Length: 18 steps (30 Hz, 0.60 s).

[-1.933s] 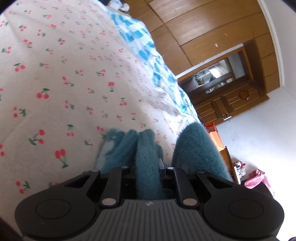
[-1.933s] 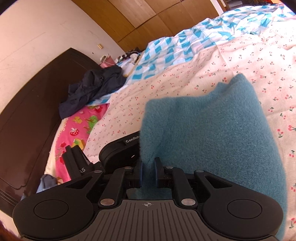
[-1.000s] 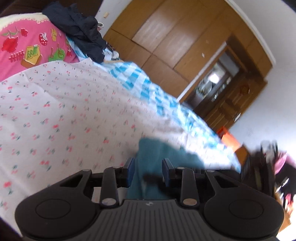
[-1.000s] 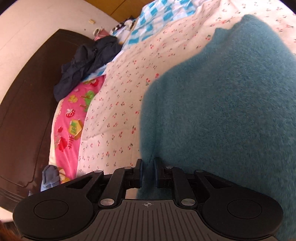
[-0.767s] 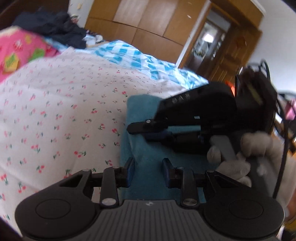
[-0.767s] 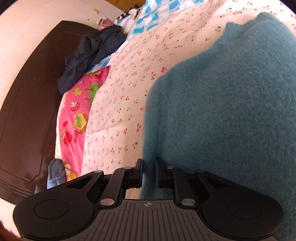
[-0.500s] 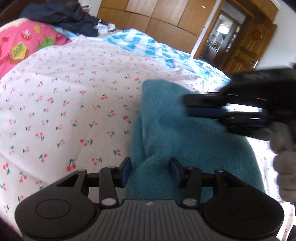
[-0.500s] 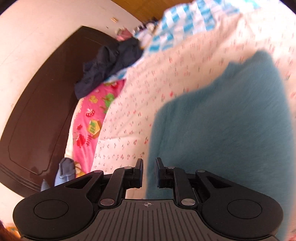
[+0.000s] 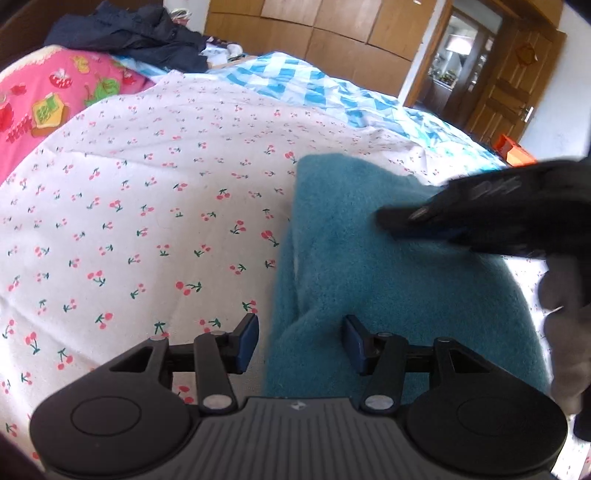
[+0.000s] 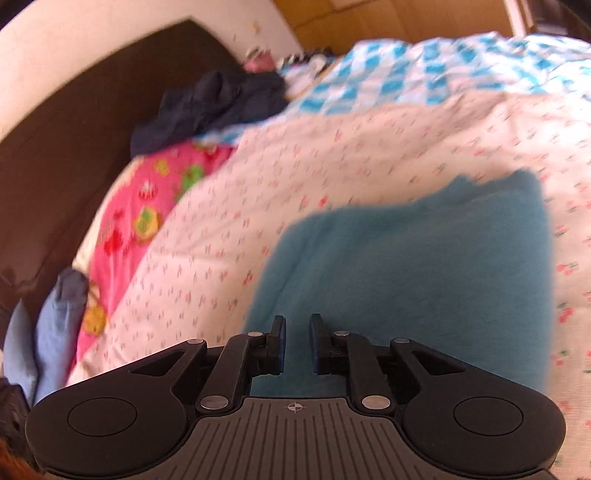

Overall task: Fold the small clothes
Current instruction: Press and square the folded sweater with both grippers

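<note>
A teal fleece garment (image 9: pixel 399 266) is seen lying folded on the cherry-print sheet (image 9: pixel 140 206) of the bed, its left edge running roughly straight away from the left wrist camera and its far edge ending short of the blue checked quilt (image 9: pixel 314 81). A wide stretch of bare sheet is seen to the left of the garment, bounded farther off by a pink patterned cover (image 9: pixel 44 96) and a heap of dark clothing (image 9: pixel 125 33). In the right wrist view the garment (image 10: pixel 424 280) is bordered by sheet on the left, beyond, and on the right; this view is motion-blurred. A dark headboard (image 10: pixel 74 147) and a blue cloth (image 10: pixel 59 317) are noted at the far left edge of the bed.

The left gripper (image 9: pixel 301 341) is held with jaws spread wide; the garment's near left corner lies between them, no contact being visible with either pad. The right gripper (image 10: pixel 297 343) is recorded with jaws parted by a narrow gap, nothing pinched between them, the garment's near edge lying directly beyond and below. In the left wrist view the right gripper (image 9: pixel 410 218) is seen blurred over the right part of the garment; contact cannot be determined
</note>
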### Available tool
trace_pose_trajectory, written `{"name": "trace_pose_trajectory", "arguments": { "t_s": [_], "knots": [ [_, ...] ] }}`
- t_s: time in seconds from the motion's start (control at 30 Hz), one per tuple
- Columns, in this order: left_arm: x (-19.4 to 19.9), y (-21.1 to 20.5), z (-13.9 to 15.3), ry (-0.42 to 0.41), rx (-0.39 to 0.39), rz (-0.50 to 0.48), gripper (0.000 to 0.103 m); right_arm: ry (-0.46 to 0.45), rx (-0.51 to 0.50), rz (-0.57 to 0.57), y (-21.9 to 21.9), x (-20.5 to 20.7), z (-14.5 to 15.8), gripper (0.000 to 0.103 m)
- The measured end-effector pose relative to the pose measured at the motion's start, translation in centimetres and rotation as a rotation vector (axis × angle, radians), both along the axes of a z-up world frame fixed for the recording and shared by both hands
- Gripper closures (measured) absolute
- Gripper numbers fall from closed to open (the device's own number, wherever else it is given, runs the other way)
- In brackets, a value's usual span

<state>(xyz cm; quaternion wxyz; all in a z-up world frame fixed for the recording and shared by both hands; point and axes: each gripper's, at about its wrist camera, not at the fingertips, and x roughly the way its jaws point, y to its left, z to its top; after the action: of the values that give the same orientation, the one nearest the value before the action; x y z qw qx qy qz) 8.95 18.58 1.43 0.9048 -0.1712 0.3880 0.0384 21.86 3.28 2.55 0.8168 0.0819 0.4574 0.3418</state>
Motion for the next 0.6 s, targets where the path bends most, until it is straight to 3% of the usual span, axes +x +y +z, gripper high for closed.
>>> {"name": "trace_pose_trajectory", "arguments": {
  "t_s": [0.07,0.2,0.27,0.37,0.4,0.5,0.6],
  "knots": [
    [0.1,0.3,-0.5,0.006,0.007,0.025,0.046,-0.037,-0.064,0.021,2.2,0.3,-1.3,0.101],
    [0.1,1.1,-1.0,0.016,-0.030,0.067,0.046,-0.017,-0.061,0.012,4.0,1.2,-2.0,0.103],
    [0.1,0.8,-0.9,0.012,-0.009,0.057,0.046,-0.013,-0.046,0.005,3.5,0.9,-2.0,0.103],
    [-0.2,0.4,-0.5,0.002,0.000,0.045,0.046,0.006,-0.001,-0.022,1.6,0.4,-0.9,0.100],
    [-0.3,0.4,-0.3,-0.004,-0.012,0.047,0.046,0.019,0.028,-0.034,0.6,0.2,-0.3,0.090],
    [-0.7,0.2,0.3,-0.011,-0.019,0.051,0.047,-0.020,0.081,-0.075,-3.0,-1.2,1.7,0.088],
    [-0.8,-0.2,1.2,-0.030,-0.002,0.050,0.049,-0.071,0.062,-0.120,-6.5,-2.7,2.6,0.088]
  ]
}}
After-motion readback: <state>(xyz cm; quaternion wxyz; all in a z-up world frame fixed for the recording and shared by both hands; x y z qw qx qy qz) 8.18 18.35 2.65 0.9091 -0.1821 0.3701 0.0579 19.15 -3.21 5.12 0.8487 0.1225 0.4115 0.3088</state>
